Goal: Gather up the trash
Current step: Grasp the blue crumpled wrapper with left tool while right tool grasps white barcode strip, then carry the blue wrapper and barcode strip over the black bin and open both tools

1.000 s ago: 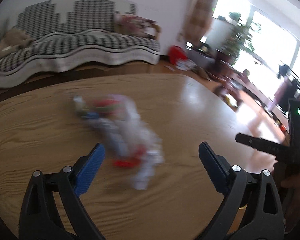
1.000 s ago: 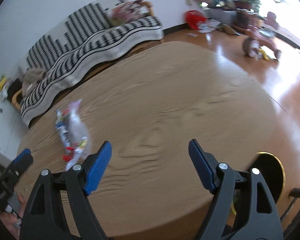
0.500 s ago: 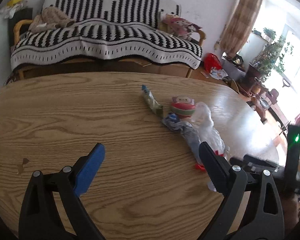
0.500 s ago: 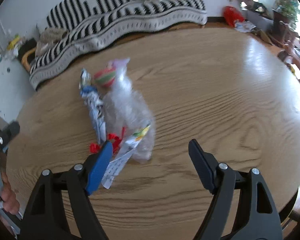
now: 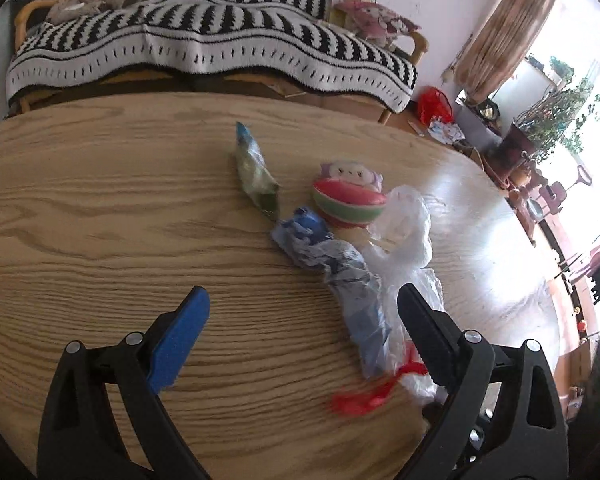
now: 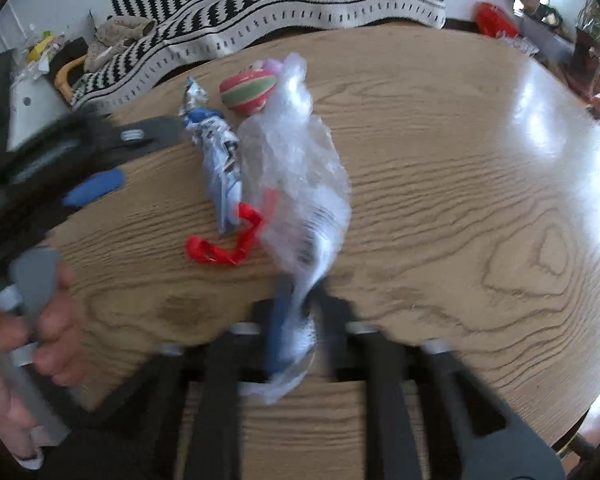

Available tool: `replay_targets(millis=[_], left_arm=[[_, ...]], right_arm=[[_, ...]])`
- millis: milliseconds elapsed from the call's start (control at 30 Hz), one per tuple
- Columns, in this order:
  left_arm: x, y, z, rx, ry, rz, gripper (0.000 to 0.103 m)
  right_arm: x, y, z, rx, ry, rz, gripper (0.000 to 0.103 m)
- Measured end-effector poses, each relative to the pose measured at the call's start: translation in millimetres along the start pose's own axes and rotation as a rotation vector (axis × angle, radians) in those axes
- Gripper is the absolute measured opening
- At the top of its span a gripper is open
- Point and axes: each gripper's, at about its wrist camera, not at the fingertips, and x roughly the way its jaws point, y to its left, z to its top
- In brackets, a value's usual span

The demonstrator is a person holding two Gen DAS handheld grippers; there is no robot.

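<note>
A pile of trash lies on the round wooden table (image 5: 80,220). It holds a clear plastic bag (image 5: 404,240) (image 6: 296,168), a crumpled blue-and-white wrapper (image 5: 340,276) (image 6: 220,160), a red strip (image 5: 364,396) (image 6: 228,248) and a green-blue wrapper (image 5: 256,172) (image 6: 194,94). A striped toy ball (image 5: 348,200) (image 6: 248,92) sits behind them. My right gripper (image 6: 304,308) is closing its jaws, and they pinch the near end of the clear bag. My left gripper (image 5: 300,320) (image 6: 132,160) hovers open just left of the pile, its right finger over the bag's edge.
A sofa under a black-and-white striped throw (image 5: 204,40) stands behind the table. To the right are a red bag (image 5: 432,104), potted plants (image 5: 556,120) and bright windows. A hand (image 6: 56,320) holds the left gripper's handle at the table's near-left edge.
Both grippers have dropped closer to the pile. The right jaws, wide apart before, have come together on the clear bag's near end. The left gripper stays open.
</note>
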Motion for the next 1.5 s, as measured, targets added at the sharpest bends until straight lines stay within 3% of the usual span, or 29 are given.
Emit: replay_targets(millis=[267, 333, 400, 500, 733, 967, 1233, 1500], left_arm=[[21, -14, -4, 0.006, 0.010, 0.033, 0.090], [23, -21, -6, 0.024, 0.009, 0.032, 0.072], [26, -25, -8, 0.046, 0.036, 0.019, 0.033], [20, -28, -9, 0.064, 0.016, 0.045, 0.023], [-35, -31, 6, 0.053, -0.107, 0.044, 0.022], [-68, -86, -13, 0.136, -0.141, -0.076, 0.022], [-80, -223, -101, 0.418, -0.061, -0.339, 0.022], [-71, -319, -188, 0.623, 0.042, -0.495, 0.022]], right_arm=[[-45, -24, -10, 0.003, -0.074, 0.015, 0.008], [-56, -34, -15, 0.010, -0.087, 0.013, 0.008], [-66, -44, -19, 0.018, -0.097, 0.009, 0.008], [-80, -60, -24, 0.033, -0.113, -0.004, 0.008], [-112, -110, -35, 0.093, -0.168, -0.054, 0.008], [-147, -202, -72, 0.223, -0.191, -0.181, 0.009], [-166, -332, -150, 0.469, -0.112, -0.310, 0.009], [-178, -403, -215, 0.619, -0.050, -0.325, 0.009]])
